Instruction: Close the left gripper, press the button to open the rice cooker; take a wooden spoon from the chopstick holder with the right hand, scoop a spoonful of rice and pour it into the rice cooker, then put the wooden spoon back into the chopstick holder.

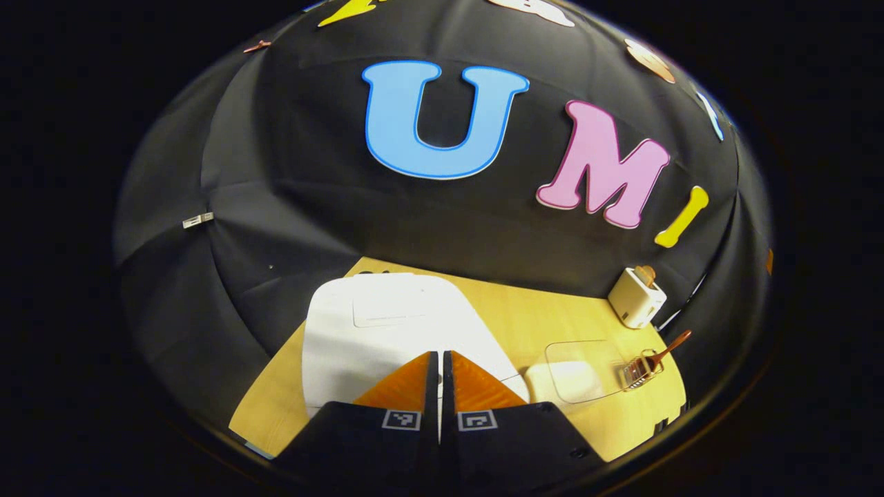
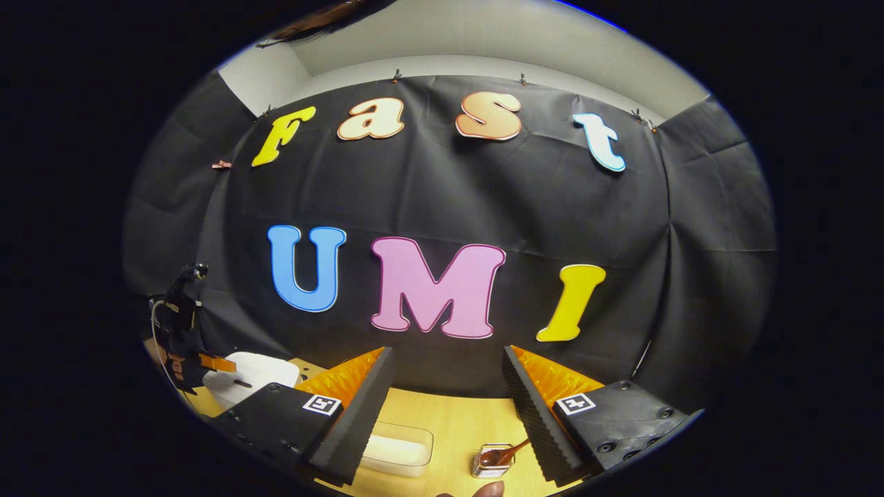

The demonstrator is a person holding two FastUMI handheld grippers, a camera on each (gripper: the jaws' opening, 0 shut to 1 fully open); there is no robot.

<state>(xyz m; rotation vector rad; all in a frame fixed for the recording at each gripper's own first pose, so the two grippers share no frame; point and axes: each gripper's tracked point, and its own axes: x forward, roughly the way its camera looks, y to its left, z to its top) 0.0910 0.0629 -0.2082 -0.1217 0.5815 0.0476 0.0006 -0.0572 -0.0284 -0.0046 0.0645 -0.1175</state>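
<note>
The left tongs (image 1: 440, 369) are clenched, tips together over the white rounded rice cooker (image 1: 387, 324) at lower centre of the left gripper view; pressing its button looks like the step in hand, needing a downward push. The right tongs (image 2: 449, 407) hang released above the pale wooden desk (image 2: 456, 421), the brown wooden spoon (image 2: 507, 454) standing in the small metal chopstick holder (image 2: 492, 464) at bottom centre.
</note>
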